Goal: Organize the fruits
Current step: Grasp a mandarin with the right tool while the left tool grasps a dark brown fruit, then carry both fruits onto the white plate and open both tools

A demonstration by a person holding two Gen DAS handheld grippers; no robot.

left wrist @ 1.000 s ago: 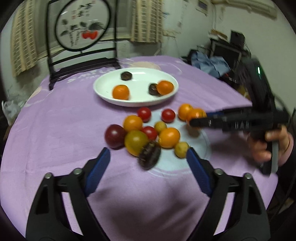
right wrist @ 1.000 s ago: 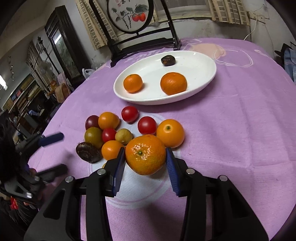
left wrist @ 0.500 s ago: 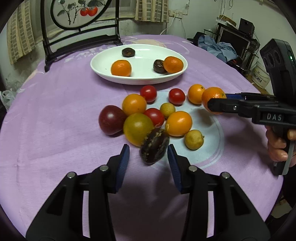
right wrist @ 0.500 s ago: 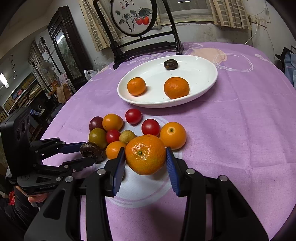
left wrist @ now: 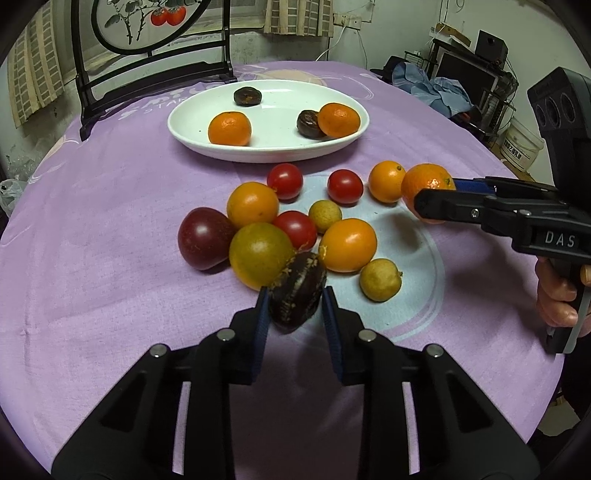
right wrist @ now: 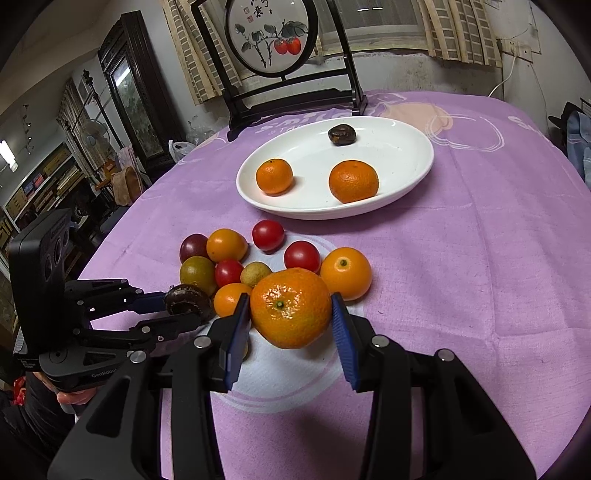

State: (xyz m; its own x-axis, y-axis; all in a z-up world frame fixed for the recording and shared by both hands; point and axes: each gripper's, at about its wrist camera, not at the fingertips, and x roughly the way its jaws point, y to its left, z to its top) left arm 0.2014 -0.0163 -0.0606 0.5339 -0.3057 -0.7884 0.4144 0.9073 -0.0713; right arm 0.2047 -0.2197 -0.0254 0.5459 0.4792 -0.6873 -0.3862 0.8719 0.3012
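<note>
My left gripper [left wrist: 295,312] is shut on a dark wrinkled passion fruit [left wrist: 297,295] at the near edge of a fruit cluster on the purple tablecloth; it also shows in the right wrist view [right wrist: 188,301]. My right gripper [right wrist: 291,321] is shut on a large tangerine [right wrist: 291,308], seen too in the left wrist view [left wrist: 424,186]. A white oval plate [left wrist: 266,151] behind the cluster holds two tangerines and two dark fruits. Loose fruit includes an orange [left wrist: 348,244], a green-yellow fruit [left wrist: 260,254] and a purple fruit [left wrist: 204,238].
Red tomatoes [left wrist: 285,181], small yellow fruits [left wrist: 380,280] and more oranges [right wrist: 345,273] lie between the grippers and the plate. A black chair with a round painted panel [right wrist: 269,33] stands behind the table. Cabinets and clutter surround the round table [right wrist: 480,258].
My left gripper has moved in and closed from wide open onto the dark passion fruit. My right gripper keeps hold of the tangerine and has barely moved.
</note>
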